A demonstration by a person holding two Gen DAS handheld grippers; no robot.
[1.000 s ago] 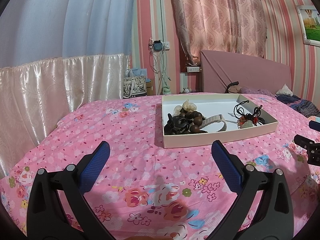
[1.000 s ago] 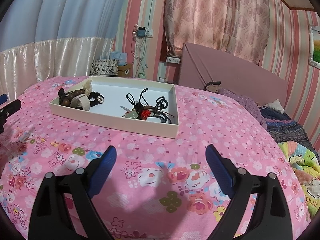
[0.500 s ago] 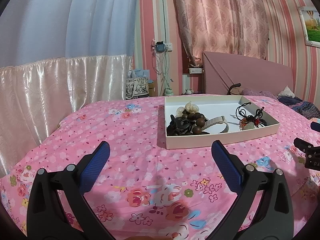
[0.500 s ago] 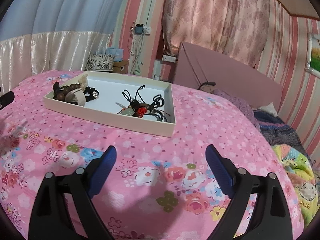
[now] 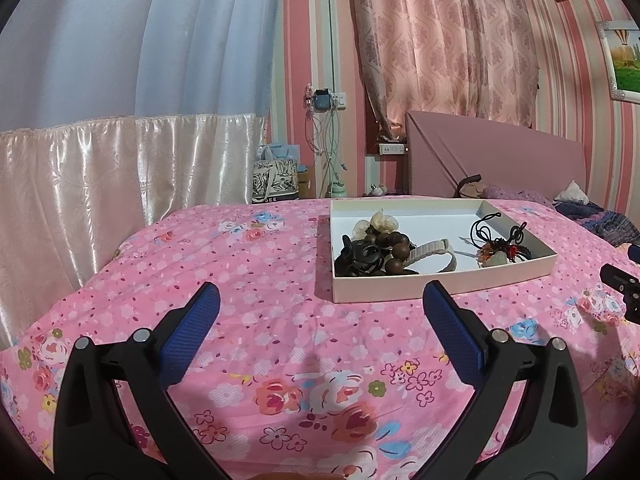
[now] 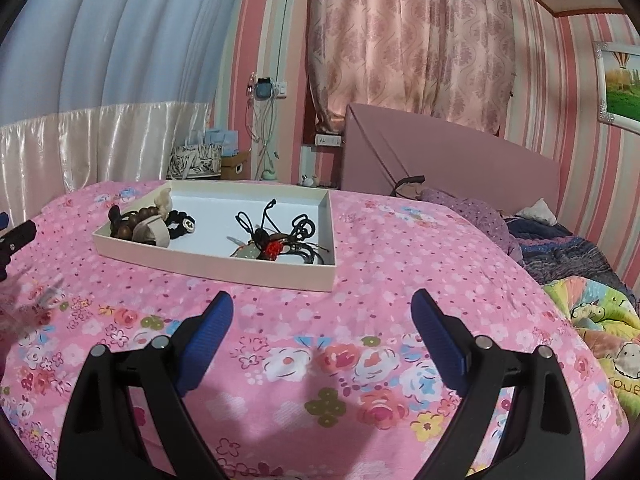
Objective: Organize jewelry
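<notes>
A shallow white box (image 5: 440,286) lies on the pink floral bedspread; it also shows in the right wrist view (image 6: 224,266). In its left part lie a brown bead bracelet (image 5: 394,250), a black piece (image 5: 358,260), a beige strap (image 5: 434,250) and pale shell-like pieces (image 5: 380,222). In its right part lies a tangle of black cord necklaces with a red and pale green pendant (image 6: 276,242). My left gripper (image 5: 322,308) is open and empty, short of the box. My right gripper (image 6: 322,316) is open and empty, also short of the box.
A pink headboard (image 6: 440,156) stands behind the bed. Rumpled blankets and pillows (image 6: 568,256) lie at the right. A patterned bag (image 5: 276,184) and cables at a wall socket (image 5: 326,100) are beyond the bed's far edge. A white satin curtain (image 5: 100,168) hangs on the left.
Both views have tilted up a little, so the box sits lower in frame and looks nearer. Both grippers stay open and empty.
</notes>
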